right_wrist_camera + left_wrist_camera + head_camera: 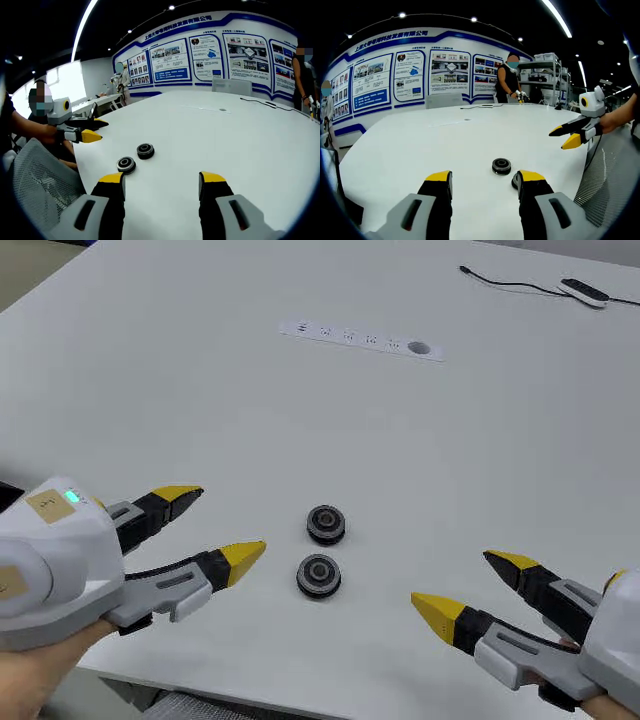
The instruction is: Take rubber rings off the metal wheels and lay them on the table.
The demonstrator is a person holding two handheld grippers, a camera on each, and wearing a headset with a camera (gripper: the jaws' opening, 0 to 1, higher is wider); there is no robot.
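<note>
left tongs (230,520) and right tongs (452,577) gape wide, both empty.

White table (480,460): near wheel (319,575), far wheel (325,524) close together; power strip (360,340) beyond.

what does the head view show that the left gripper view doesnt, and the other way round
The head view adds a white power strip and a cabled device on the table's far part. The left gripper view adds the room: a poster wall, a standing person and shelving. Both share the white table, the farther wheel, the nearer wheel, and the left gripper and right gripper, each open.
</note>
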